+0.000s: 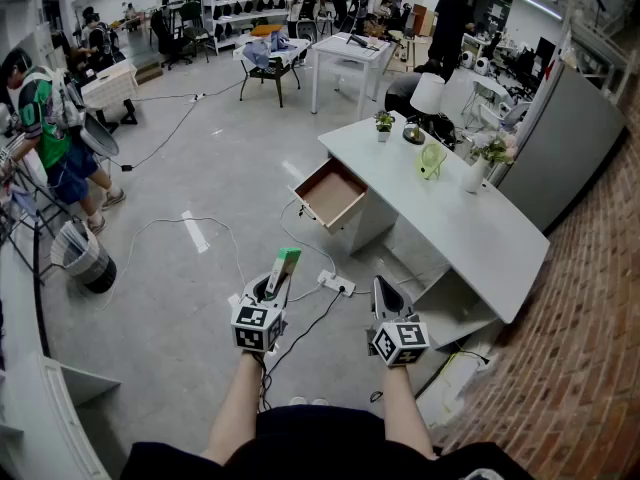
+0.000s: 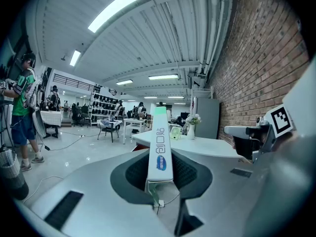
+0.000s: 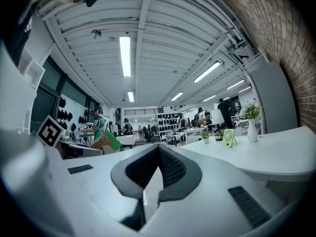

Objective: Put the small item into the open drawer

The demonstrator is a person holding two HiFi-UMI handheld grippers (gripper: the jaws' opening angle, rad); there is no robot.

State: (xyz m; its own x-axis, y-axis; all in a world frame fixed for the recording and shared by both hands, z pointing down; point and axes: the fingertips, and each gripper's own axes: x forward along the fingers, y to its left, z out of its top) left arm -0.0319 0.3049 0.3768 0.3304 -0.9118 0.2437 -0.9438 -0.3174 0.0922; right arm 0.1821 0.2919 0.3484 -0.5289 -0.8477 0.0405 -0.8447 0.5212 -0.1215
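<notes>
left gripper (image 1: 277,286) is clamped on the small item, a narrow white box (image 2: 160,149) with a green end: pads press its two long sides, the box sticks out forward past the jaw tips, green end farthest out, blue oval logo on the upper face. right gripper (image 3: 159,148) holds nothing, jaws closed with the tips touching. Both are held low in front of the person, side by side but apart, above grey floor. The drawer (image 1: 330,194) stands pulled out at the near left end of the white desk (image 1: 480,230), brown inside, well ahead of both grippers, so the box is well apart from it. On the desk top: a small potted plant (image 1: 384,121), a green fan (image 1: 432,160), a white vase (image 1: 475,175) with flowers, a lamp (image 1: 428,94) with a white shade. A white power strip (image 1: 337,284) lies on the floor between the grippers and the desk, cables running off it. Far left, a person in a green top (image 1: 45,118) stands near a bin (image 1: 85,258)
</notes>
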